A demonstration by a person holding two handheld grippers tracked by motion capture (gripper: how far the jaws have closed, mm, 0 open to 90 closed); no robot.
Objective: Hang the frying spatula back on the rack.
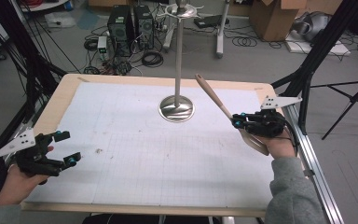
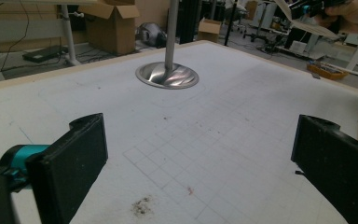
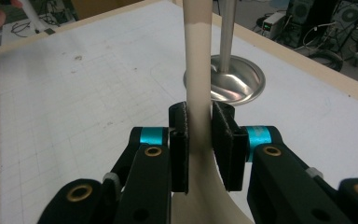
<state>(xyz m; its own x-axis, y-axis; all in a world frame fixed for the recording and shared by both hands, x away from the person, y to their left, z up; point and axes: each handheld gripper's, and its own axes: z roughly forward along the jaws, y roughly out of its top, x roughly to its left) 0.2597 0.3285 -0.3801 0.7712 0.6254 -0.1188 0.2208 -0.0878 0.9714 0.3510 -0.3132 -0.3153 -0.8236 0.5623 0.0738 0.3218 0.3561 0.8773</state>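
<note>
A cream spatula (image 1: 213, 96) with a tan handle end is held off the table at the right. Its handle slants up toward the metal stand (image 1: 179, 56), and its blade lies by the person's right hand. My right gripper (image 1: 237, 121) is shut on the spatula's neck; in the right gripper view the two pads squeeze the spatula (image 3: 198, 56) from both sides, and the gripper (image 3: 200, 126) points at the stand's round base (image 3: 237, 79). My left gripper (image 1: 70, 147) hovers at the table's near left, open with nothing between its jaws (image 2: 200, 140). The stand's base (image 2: 168, 74) lies ahead of it.
White grid paper (image 1: 135, 140) covers the wooden table (image 1: 70, 84). A small dirt smudge (image 2: 142, 205) lies near the left gripper. Black frame poles (image 1: 317, 51) flank the table. Computers (image 1: 130, 23), cables and cardboard boxes (image 1: 272, 16) sit on the floor beyond.
</note>
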